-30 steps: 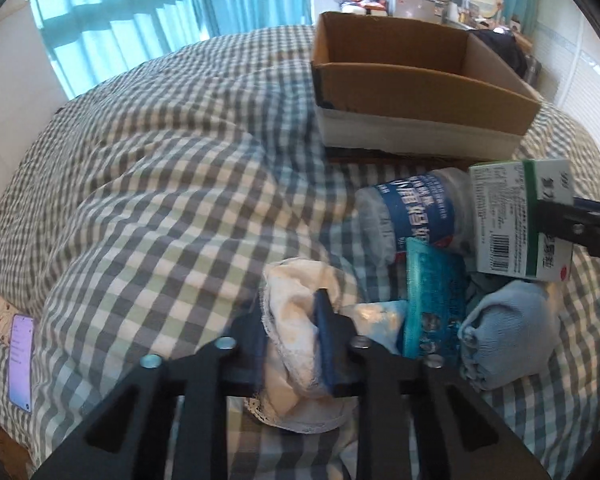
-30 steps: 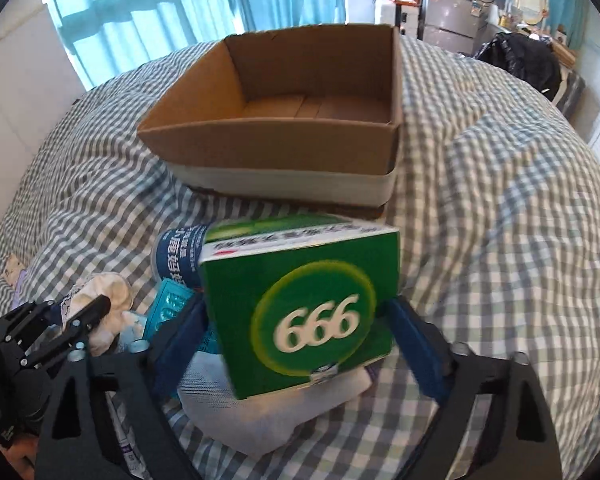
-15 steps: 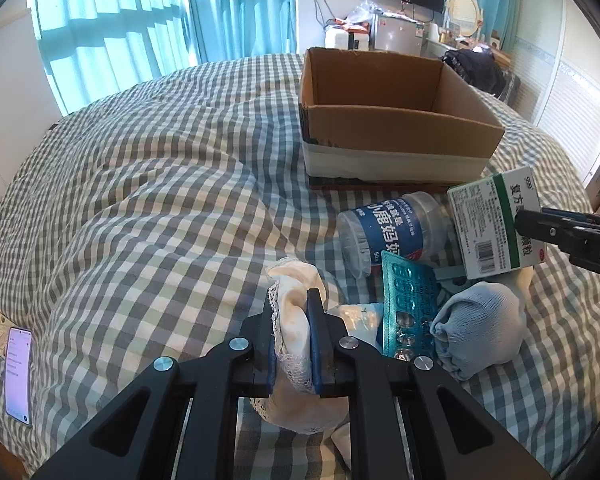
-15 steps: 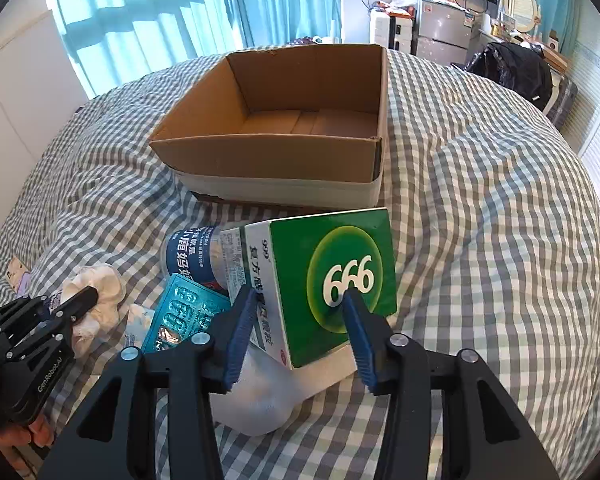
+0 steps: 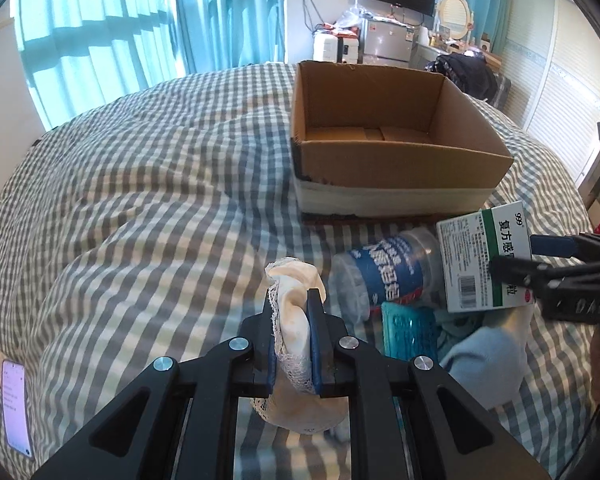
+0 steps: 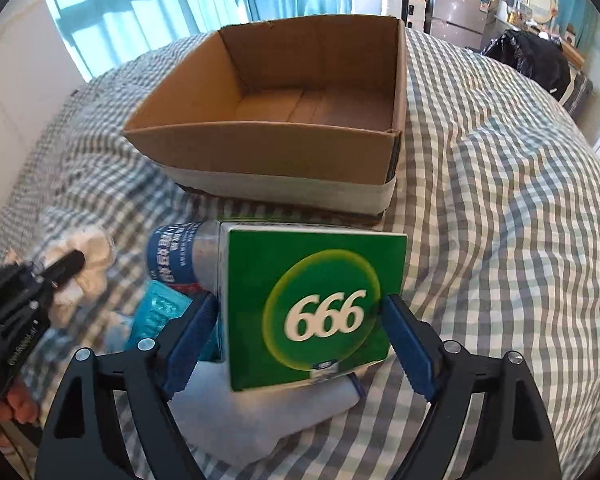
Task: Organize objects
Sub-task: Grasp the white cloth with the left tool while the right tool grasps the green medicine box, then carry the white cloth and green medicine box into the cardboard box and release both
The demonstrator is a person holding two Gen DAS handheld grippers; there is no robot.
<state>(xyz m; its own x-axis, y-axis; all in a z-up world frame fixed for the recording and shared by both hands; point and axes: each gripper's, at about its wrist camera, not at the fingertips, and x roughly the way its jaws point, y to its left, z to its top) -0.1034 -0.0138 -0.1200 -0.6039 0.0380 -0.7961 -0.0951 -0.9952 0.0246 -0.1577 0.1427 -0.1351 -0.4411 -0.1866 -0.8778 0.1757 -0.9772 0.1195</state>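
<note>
My left gripper point(image 5: 293, 312) is shut on a cream lace-edged sock point(image 5: 296, 332) and holds it above the checked bedspread point(image 5: 148, 208). My right gripper point(image 6: 300, 320) is shut on a green and white medicine box point(image 6: 312, 308), lifted over the pile; the box also shows in the left wrist view point(image 5: 484, 260). An open, empty cardboard box point(image 5: 388, 148) stands further back, also in the right wrist view point(image 6: 284, 120). On the bed lie a blue-labelled plastic bottle point(image 5: 384, 272), a teal blister pack point(image 5: 408, 328) and a pale blue sock point(image 5: 484, 356).
A phone point(image 5: 16, 408) lies at the bed's left edge. Blue curtains point(image 5: 120, 32) hang behind. A fridge and clutter point(image 5: 384, 40) stand at the back. A black bag point(image 6: 536, 60) sits at the far right of the bed.
Both grippers have risen with their loads. The left closed fully on the cream sock and lifted it off the bed. The right turned the medicine box and carried it toward the cardboard box.
</note>
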